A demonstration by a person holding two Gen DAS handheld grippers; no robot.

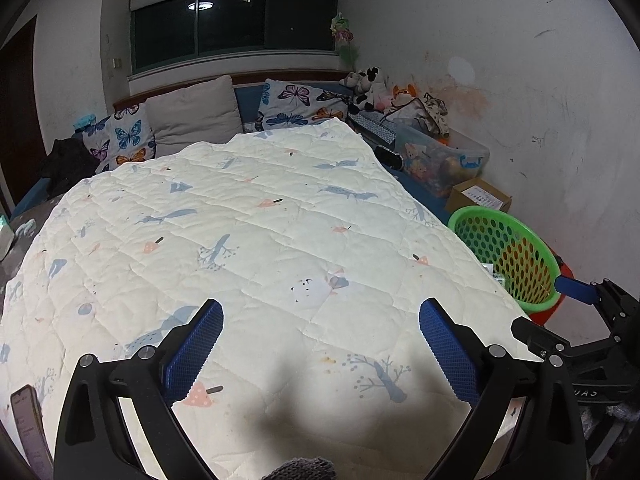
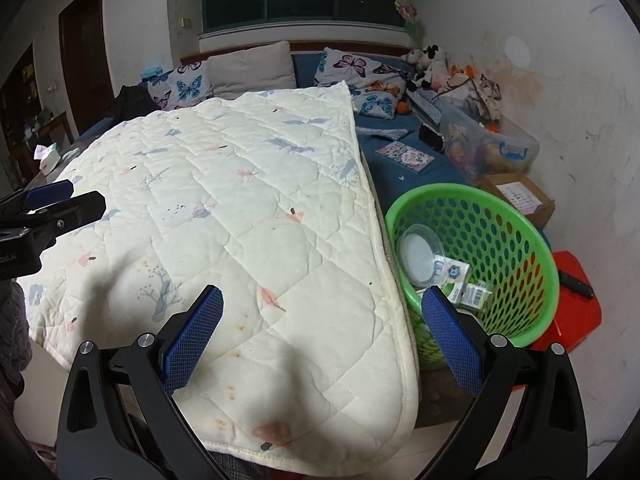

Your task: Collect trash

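Note:
A green perforated basket stands at the right edge of the bed; it also shows in the left wrist view. Inside it lie a clear plastic lid and small cartons. My right gripper is open and empty, over the cream quilt just left of the basket. My left gripper is open and empty above the quilt. The right gripper shows at the right edge of the left wrist view, and the left gripper at the left edge of the right wrist view.
Butterfly pillows, plush toys, a clear storage bin and a cardboard box line the far and right sides. A red stool stands beside the basket. A phone lies at the quilt's left corner.

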